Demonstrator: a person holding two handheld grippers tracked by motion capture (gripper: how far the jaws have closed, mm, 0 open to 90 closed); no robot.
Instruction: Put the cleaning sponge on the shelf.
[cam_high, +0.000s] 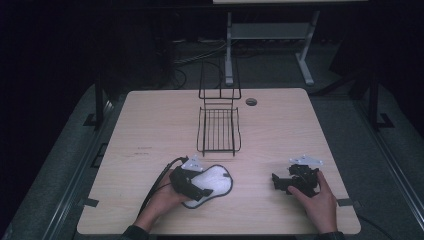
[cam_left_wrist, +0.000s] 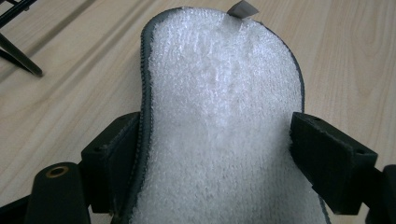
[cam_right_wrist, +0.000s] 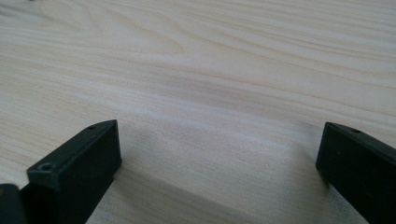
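A person's forearms enter from six o'clock, each hand holding a gripper low over a pale wooden table (cam_high: 150, 125) in a dark room. The left gripper (cam_left_wrist: 215, 140) has its jaws apart on either side of a white fleecy insole (cam_high: 212, 182) with a dark edge, lying flat at about seven o'clock; whether they press it cannot be told. The right gripper (cam_right_wrist: 219, 158) sits at five o'clock, jaws wide apart over bare wood. A black wire rack (cam_high: 218, 131) stands at the centre, toward twelve o'clock.
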